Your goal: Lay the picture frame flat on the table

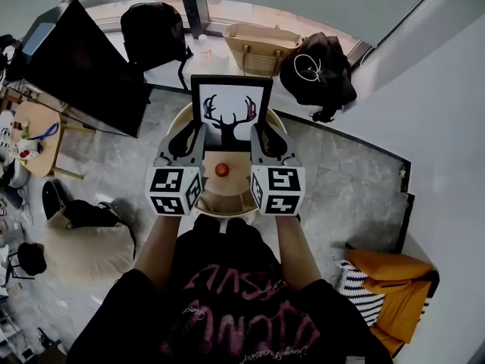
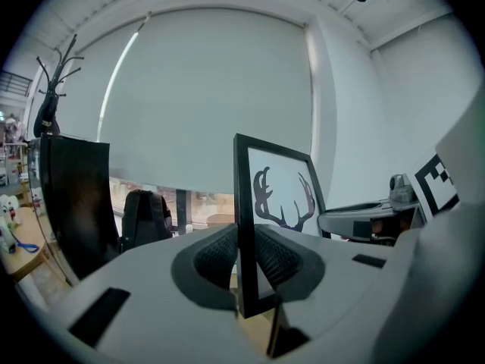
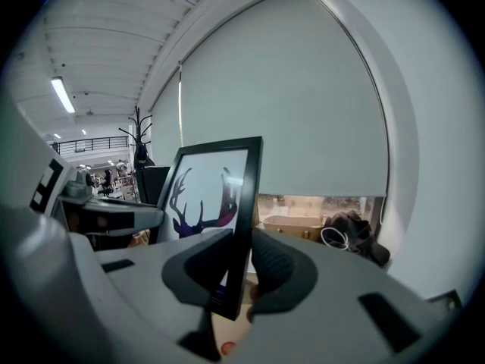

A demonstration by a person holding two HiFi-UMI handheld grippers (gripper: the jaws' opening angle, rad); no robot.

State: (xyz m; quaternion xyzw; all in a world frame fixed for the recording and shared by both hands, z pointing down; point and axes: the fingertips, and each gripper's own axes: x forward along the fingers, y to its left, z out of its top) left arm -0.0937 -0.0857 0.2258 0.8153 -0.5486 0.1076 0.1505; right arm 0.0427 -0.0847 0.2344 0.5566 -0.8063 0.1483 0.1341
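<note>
Picture frame (image 1: 231,112) upright over bench (image 1: 227,190), left claw (image 2: 244,256) clamping 9 o'clock edge, right claw (image 3: 236,268) 3 o'clock edge; next step likely tilting it flat.

Black rectangular picture frame (image 1: 230,112): white print, dark antler silhouette tinged purple. Grey left gripper (image 1: 195,136) and grey right gripper (image 1: 263,136): black-and-white marker cubes (image 1: 173,190). Pale round wooden table (image 1: 231,189); orange-red ball (image 1: 221,170).
</note>
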